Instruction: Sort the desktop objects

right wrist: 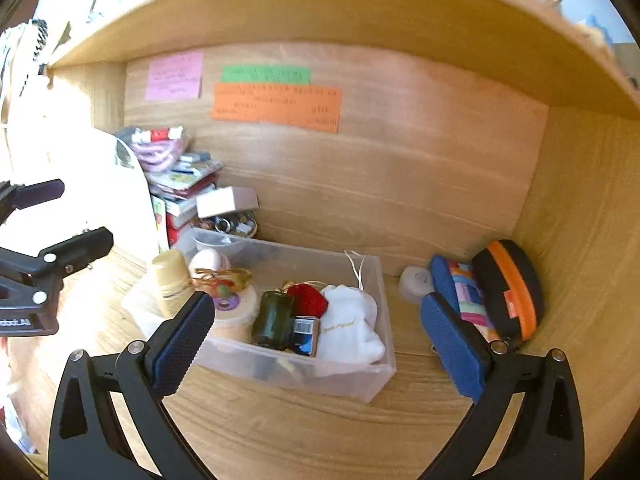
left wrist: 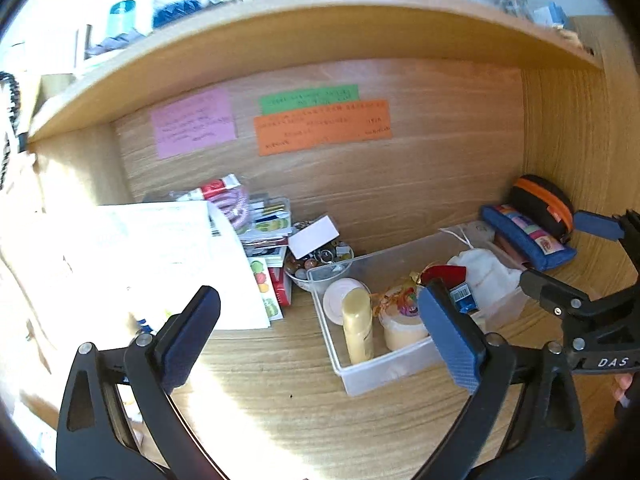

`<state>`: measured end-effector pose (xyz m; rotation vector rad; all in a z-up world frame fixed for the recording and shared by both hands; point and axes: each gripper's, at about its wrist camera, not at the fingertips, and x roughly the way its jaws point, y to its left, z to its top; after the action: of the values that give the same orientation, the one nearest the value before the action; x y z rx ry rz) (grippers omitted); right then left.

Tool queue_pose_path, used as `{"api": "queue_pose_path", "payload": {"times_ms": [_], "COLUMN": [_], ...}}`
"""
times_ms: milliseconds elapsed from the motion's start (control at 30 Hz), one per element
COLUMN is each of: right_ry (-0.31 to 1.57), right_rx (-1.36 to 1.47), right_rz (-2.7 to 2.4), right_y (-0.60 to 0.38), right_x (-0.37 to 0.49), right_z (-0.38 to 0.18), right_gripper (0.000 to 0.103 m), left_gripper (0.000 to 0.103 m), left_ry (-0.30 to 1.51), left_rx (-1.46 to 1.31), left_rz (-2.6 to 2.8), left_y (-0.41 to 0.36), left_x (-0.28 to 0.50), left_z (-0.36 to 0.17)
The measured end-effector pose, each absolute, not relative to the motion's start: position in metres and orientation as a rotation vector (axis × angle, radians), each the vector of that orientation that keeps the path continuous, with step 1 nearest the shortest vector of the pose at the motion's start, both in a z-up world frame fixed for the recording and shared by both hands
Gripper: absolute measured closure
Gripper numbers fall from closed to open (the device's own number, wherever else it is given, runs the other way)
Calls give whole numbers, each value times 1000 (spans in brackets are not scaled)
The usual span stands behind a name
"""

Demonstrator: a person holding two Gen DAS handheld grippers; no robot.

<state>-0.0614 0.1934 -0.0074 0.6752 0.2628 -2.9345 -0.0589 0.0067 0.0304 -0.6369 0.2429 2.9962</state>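
A clear plastic bin (left wrist: 394, 370) (right wrist: 352, 384) sits on the wooden desk under a shelf. It holds a cream tube (left wrist: 357, 326) (right wrist: 171, 280), a round jar (left wrist: 402, 330) (right wrist: 234, 320), a dark green bottle (right wrist: 274, 319), a red item (right wrist: 307, 300), a small blue box (right wrist: 306, 336) and a white pouch (left wrist: 482, 276) (right wrist: 350, 330). My left gripper (left wrist: 320, 336) is open and empty, just left of the bin. My right gripper (right wrist: 316, 344) is open and empty, above the bin's near wall; it also shows in the left wrist view (left wrist: 568, 252).
A blue patterned pouch (left wrist: 528, 238) (right wrist: 466, 296) and a black-and-orange case (left wrist: 546, 204) (right wrist: 510, 290) lie at the back right corner. White papers (left wrist: 168, 260), a stack of booklets (right wrist: 180, 184) and a bowl of trinkets (left wrist: 318, 264) sit at the left. Coloured notes (left wrist: 320, 126) hang on the back wall.
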Motion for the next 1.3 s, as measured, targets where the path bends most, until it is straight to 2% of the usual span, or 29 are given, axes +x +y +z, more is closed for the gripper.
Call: {"api": "queue_pose_path", "payload": {"times_ms": [533, 1300], "right_ry": [138, 105], "right_rx": [655, 669], "right_rz": [-3035, -3042], "right_y": [188, 192], "right_x": [18, 25], "right_z": [-23, -30], "right_gripper": [0, 0], "left_gripper": [1, 1], "left_ry": [102, 67], "left_rx": [-632, -670], "left_rz": [3021, 2973], "left_y": [-1, 8], "left_x": [7, 0], "left_z": [20, -2]}}
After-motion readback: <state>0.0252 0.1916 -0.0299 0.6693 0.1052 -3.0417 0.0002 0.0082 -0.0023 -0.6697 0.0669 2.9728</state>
